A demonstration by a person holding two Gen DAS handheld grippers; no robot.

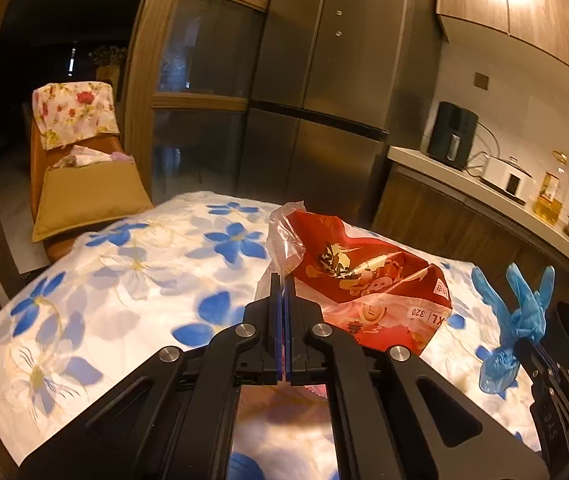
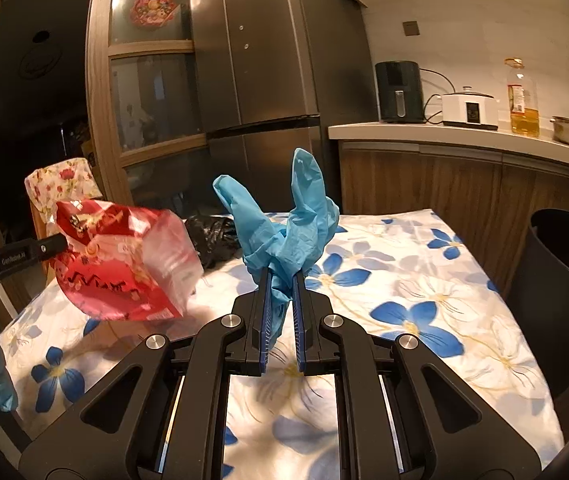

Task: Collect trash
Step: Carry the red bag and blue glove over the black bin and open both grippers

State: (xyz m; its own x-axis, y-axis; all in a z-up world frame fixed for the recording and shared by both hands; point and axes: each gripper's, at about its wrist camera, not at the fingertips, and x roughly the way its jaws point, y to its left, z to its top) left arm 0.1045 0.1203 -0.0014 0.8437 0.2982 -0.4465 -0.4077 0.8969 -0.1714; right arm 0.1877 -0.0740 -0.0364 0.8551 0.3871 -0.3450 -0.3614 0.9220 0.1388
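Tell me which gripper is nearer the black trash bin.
Right. The right gripper, shut on the blue glove, hangs over the table with the black trash bin just off its right side. The left gripper, holding the red bag, is farther left.

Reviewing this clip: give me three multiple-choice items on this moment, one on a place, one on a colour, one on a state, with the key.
1. Where is the dark bin?
A. at the table's right side
B. on the counter
C. on the chair

2. What colour is the glove in the right claw?
A. yellow
B. blue
C. black

3. How is the left claw?
A. wide open, empty
B. out of view
C. shut on the red wrapper

Key: 1 A, the bin stands beside the flowered tablecloth on the right. 2 B, the glove pinched between the fingers is light blue. 3 C, its fingers meet on the wrapper's clear plastic edge, held above the table.
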